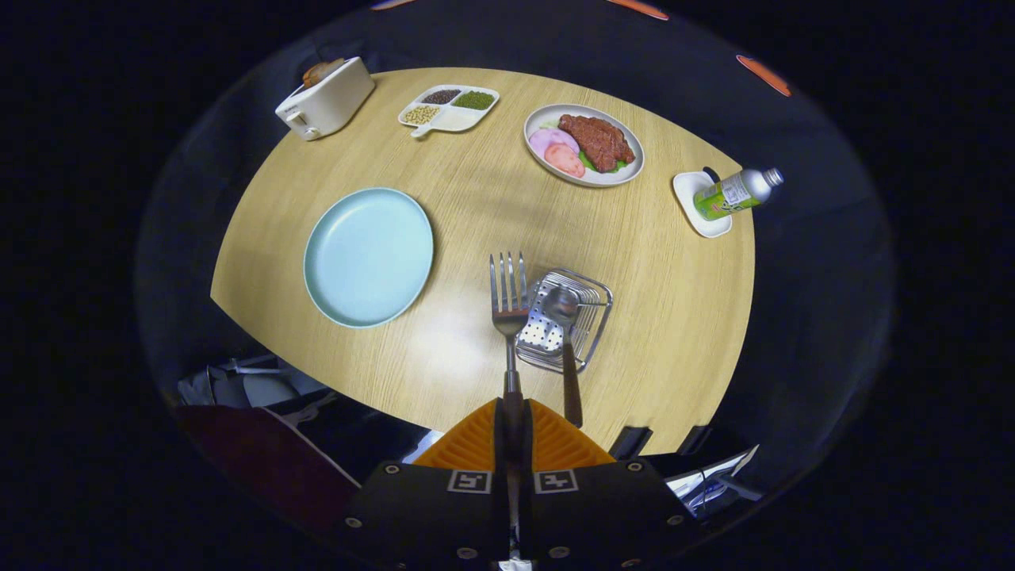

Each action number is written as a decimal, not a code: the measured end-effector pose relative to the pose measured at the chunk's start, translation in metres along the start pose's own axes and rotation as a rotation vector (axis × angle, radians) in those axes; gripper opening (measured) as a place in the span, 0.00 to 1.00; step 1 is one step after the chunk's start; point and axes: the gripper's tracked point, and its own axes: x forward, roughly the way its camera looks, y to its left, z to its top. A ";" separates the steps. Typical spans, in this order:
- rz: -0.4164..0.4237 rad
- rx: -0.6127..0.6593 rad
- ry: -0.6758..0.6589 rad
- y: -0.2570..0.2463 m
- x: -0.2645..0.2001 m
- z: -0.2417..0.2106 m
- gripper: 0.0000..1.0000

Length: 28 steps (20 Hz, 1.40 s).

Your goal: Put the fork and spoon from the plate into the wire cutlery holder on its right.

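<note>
Clamping the fork (508,317) by its handle, the hand-held gripper (513,432) is holding it tines-forward, long axis along the fingers, beside the wire cutlery holder (583,337). The spoon (564,333) is already standing in that holder, bowl up. No writing is proving legible on the bottle (733,193).

text: none legible | bottle (736,193) label: too small | gripper (513,432) square markers: no characters

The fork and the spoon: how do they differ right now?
The fork is clamped by its handle in the gripper, tines pointing ahead; the spoon is free of it. The spoon's bowl sits in the wire holder, while the fork is held just left of it. Both are metal with dark handles.
</note>
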 end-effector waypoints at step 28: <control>-0.005 -0.151 0.361 -0.040 0.047 0.000 0.05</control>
